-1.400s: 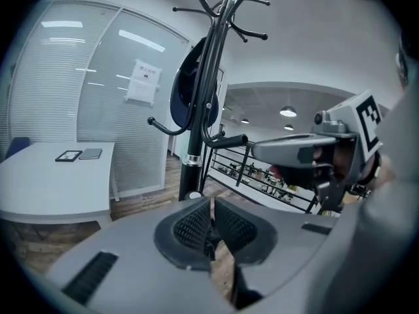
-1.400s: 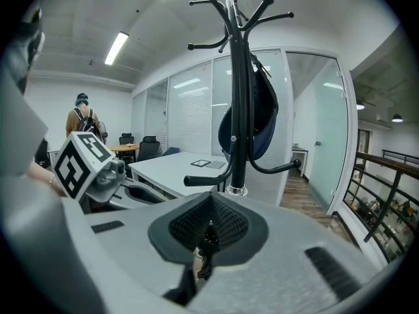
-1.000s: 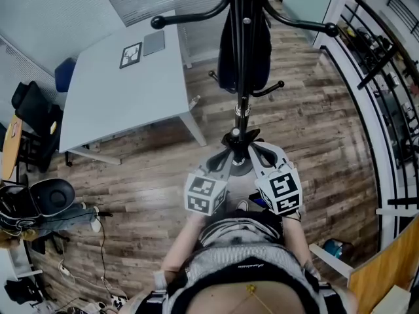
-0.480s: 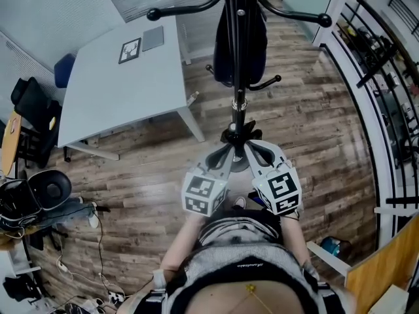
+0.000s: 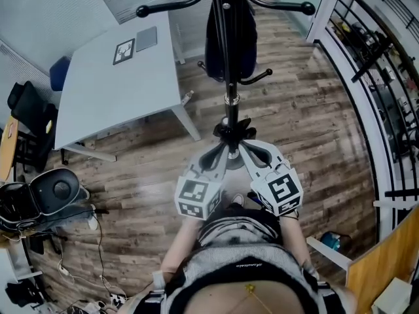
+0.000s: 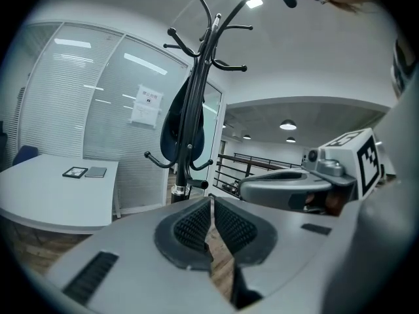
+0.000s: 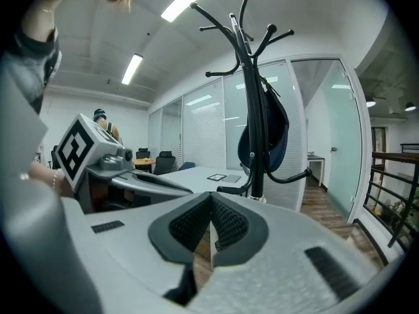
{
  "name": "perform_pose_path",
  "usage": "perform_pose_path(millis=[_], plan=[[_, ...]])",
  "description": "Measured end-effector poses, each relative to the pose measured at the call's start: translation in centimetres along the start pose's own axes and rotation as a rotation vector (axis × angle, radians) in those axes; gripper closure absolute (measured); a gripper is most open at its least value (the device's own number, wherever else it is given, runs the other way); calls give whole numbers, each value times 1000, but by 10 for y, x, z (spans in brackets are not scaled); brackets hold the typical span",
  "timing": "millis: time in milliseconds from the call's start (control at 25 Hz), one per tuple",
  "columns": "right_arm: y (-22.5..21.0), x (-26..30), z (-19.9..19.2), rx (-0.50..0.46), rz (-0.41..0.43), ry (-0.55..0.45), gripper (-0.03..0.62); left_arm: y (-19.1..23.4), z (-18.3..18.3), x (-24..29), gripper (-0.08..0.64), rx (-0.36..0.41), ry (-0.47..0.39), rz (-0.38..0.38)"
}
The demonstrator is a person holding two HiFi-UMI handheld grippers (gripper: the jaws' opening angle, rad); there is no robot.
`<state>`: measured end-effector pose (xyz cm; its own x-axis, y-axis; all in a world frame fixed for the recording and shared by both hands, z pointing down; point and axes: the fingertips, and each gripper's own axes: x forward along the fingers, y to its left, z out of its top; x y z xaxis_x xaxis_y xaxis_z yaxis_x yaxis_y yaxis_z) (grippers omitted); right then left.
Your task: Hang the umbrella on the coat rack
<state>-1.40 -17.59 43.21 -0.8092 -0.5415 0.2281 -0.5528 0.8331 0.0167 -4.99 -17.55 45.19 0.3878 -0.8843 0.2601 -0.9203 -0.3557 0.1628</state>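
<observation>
The left gripper [image 6: 211, 203] has its jaws pressed together, the ribbed black pads meeting at the tips with nothing between them. The right gripper [image 7: 211, 200] is closed the same way and is also empty. In the head view the two grippers sit side by side in front of the person's body, angled in towards each other so that their tips come close on either side of the coat rack [image 5: 228, 77] pole, low down near its black collar. Each gripper view shows the pole standing a little way ahead of the jaws, not touching them.

The umbrella [image 6: 181, 124] hangs on the coat rack. It is dark and folded, and it lies close along the pole below the upper hooks and above a lower ring of short hooks. From above it shows as a dark shape against the far side of the pole.

The rack stands on a wood plank floor [image 5: 308, 129]. To its left is a pale grey table [image 5: 111, 97] with a marker card [image 5: 124, 51] and a flat grey pad [image 5: 146, 38] lying near its far edge. A black railing [image 5: 386, 103] curves along the right side of the room, and dark chairs [image 5: 29, 113] stand at the far left.
</observation>
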Motion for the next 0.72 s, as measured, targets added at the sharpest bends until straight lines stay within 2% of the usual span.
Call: perform_pose_path(millis=[200, 480, 720], plan=[[7, -10, 11, -36, 14, -59, 591, -9, 12, -8, 543, -13, -38, -4], [13, -20, 18, -38, 12, -107, 589, -15, 17, -19, 543, -12, -72, -1], [19, -24, 23, -37, 31, -138, 589, -17, 23, -26, 543, 42, -111, 15]])
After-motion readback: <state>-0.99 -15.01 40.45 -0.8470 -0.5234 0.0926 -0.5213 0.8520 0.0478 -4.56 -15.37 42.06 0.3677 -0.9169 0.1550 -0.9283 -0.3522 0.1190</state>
